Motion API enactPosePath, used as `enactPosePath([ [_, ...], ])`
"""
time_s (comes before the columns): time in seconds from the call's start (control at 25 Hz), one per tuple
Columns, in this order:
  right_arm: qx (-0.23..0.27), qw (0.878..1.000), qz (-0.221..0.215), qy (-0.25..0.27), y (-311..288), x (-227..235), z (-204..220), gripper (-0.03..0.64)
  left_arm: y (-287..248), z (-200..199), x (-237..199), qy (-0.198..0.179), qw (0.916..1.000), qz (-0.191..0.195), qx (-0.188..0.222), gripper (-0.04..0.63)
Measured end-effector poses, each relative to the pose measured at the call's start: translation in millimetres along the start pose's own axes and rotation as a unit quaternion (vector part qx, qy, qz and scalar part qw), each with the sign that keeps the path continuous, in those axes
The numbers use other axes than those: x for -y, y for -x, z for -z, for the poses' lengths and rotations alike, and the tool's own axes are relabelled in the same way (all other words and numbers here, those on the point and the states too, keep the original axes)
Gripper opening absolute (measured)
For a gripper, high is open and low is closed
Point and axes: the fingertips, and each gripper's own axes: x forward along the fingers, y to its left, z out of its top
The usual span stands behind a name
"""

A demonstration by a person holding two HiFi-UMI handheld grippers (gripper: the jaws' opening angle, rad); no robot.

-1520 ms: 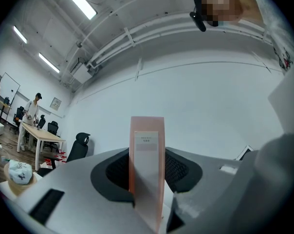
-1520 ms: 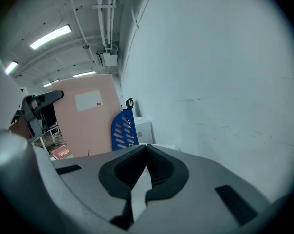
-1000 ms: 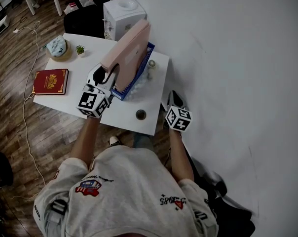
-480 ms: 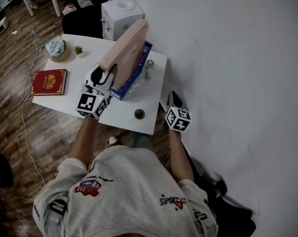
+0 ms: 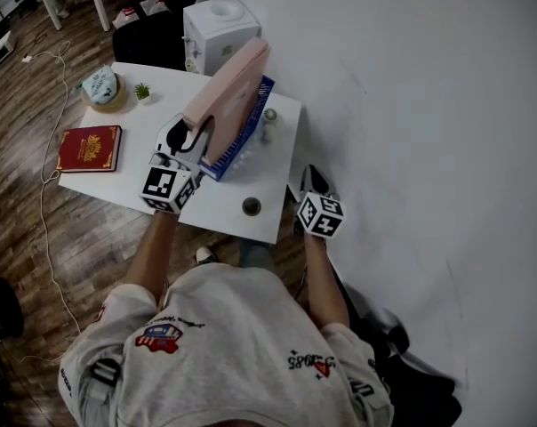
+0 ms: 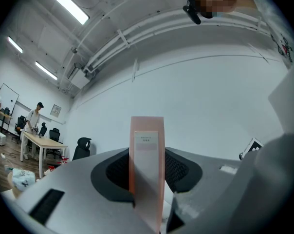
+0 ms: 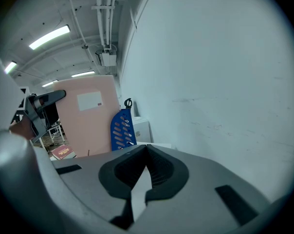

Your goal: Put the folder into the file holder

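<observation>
Left hand-held gripper [image 6: 147, 160] is clamped on the near edge of the pink folder [image 5: 231, 87]. The folder stands tilted in the blue file holder [image 5: 236, 147] on the white tabletop [image 5: 224, 198]; whether it has bottomed out is unclear. Probably best to square it to the slot, ease it down, then release. The right hand-held gripper [image 7: 146, 155], tips together and empty, off the tabletop's edge, could steady the holder.

A red book [image 5: 92, 147] lies at the white tabletop's [image 5: 224, 205] left edge, well apart from a small potted plant [image 5: 144, 90].
</observation>
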Motion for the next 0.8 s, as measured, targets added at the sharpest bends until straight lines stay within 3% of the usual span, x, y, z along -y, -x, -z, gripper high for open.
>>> enactPosePath([
  [0.24,0.000,1.000,0.000,0.000,2,2,-1,-0.006,-9,1,4,0.004,1.0000,0.005,0.002,0.152],
  [0.8,-0.006,1.000,0.006,-0.007,2,9,7,-0.006,-13,46,0,0.024,0.9990,-0.005,-0.037,0.153],
])
